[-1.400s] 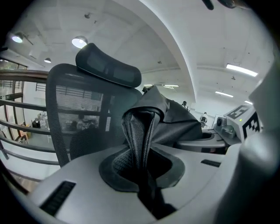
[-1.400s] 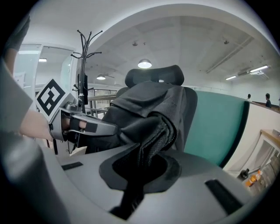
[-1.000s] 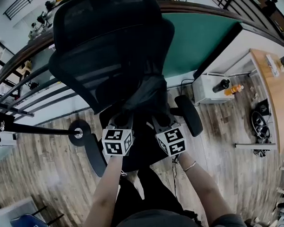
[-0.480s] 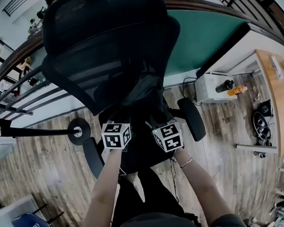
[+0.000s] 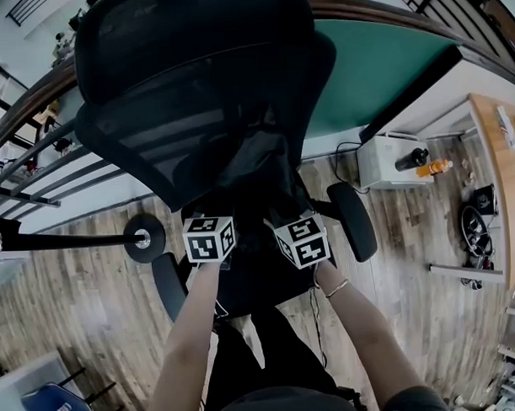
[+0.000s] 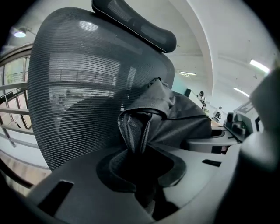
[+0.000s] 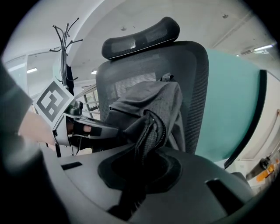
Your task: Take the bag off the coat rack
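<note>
The black fabric bag [image 5: 260, 171] is off the black coat rack [image 7: 65, 52]. It is held in front of the backrest of the black mesh office chair [image 5: 178, 102]; whether it rests on the seat cannot be told. The left claw [image 6: 140, 151] grasps a bunched fold of the bag. Its jaws have just been opening, with fabric between them. The right claw [image 7: 141, 159] is clenched on a mesh-lined strap.

Risk: if the left grip slackens further, the load passes to the right claw, and the bag may swing or slip to the wood-plank floor [image 5: 83, 291].

Surroundings: a green wall panel [image 5: 362, 70] and a metal railing [image 5: 37, 162].
</note>
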